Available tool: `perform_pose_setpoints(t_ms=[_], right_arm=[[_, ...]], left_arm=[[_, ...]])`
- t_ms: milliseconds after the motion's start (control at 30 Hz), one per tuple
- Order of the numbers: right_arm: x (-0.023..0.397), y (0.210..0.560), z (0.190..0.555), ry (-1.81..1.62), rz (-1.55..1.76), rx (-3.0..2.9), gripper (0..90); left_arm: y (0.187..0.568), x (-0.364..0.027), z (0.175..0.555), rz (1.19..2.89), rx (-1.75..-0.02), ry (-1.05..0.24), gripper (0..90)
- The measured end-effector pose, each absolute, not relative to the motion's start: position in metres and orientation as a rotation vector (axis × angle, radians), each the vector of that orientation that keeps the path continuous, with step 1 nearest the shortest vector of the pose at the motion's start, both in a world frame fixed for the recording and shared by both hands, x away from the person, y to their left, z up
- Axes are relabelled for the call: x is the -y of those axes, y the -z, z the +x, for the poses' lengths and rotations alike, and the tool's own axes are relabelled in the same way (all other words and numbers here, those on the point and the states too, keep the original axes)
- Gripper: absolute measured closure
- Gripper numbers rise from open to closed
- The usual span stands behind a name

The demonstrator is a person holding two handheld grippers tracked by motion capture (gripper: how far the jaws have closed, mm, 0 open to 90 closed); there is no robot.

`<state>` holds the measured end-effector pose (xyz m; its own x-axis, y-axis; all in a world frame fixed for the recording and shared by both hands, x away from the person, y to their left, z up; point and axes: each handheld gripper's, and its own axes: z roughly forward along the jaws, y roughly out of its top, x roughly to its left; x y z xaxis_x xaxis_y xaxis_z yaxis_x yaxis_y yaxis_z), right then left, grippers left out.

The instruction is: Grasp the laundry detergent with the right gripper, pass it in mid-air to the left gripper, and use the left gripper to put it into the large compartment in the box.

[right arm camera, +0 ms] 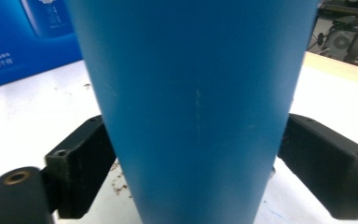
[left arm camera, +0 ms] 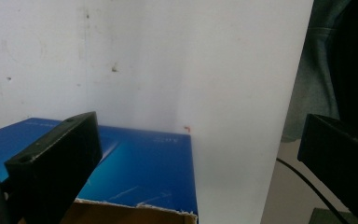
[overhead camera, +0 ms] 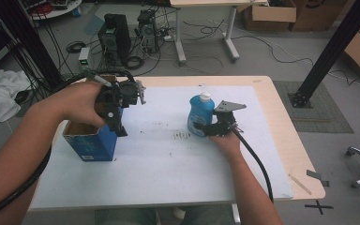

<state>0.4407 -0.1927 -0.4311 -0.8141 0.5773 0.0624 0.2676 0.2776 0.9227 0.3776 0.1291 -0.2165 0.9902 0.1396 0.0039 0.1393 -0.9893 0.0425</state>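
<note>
— Where is the bottle?

— The blue bottle [overhead camera: 200, 115] stands upright on the white mat [overhead camera: 168, 159], right of the middle. My right gripper [overhead camera: 205, 127] has it low on the body, a jaw pressed to each side.

— And your left?

— My left gripper [overhead camera: 120, 126] hangs over the open blue box [overhead camera: 91, 143] at the mat's left edge, jaws wide, one above the box's torn rim, gripping nothing.

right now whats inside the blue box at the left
The blue box stands open-topped; bare brown inner wall shows. Its floor and any contents are hidden by the left gripper and the box's own walls.
</note>
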Motion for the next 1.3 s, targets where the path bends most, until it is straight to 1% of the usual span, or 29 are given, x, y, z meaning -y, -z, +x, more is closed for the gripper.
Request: perform_pose_setpoints(t_ms=[200,267,367,567,700,900,933,1300], right_arm=[[0.1938,0.4332,0.4416,-1.538,0.804,-2.261,16.8],[0.1939,0.4334,0.4419,-1.536,0.809,-2.254,20.6],[0.194,0.434,0.4421,-1.532,0.812,-2.256,21.1],[0.1934,0.4354,0.4424,-1.533,0.809,-2.255,25.1],[0.1916,0.4356,0.4414,-1.539,0.797,-2.257,30.1],[0.1911,0.4355,0.4406,-1.549,0.79,-2.259,33.1],[0.1906,0.4355,0.44,-1.548,0.786,-2.259,35.6],[0.1895,0.4366,0.4366,-1.544,0.755,-2.246,42.0]], left_arm=[[0.2178,-0.1277,0.3793,3.094,-0.206,-0.005,0.1],[0.2186,-0.1269,0.3805,3.095,-0.21,-0.004,0.1],[0.2196,-0.1258,0.3818,3.096,-0.207,0.0,0.1],[0.2205,-0.1249,0.3823,3.099,-0.209,0.002,0.1],[0.2206,-0.1257,0.3823,3.099,-0.217,0.0,0.1],[0.2203,-0.1253,0.3821,3.097,-0.215,-0.002,0.1],[0.2204,-0.1251,0.3822,3.099,-0.213,-0.001,0.1],[0.2209,-0.1247,0.3825,3.1,-0.209,0.002,0.1]])
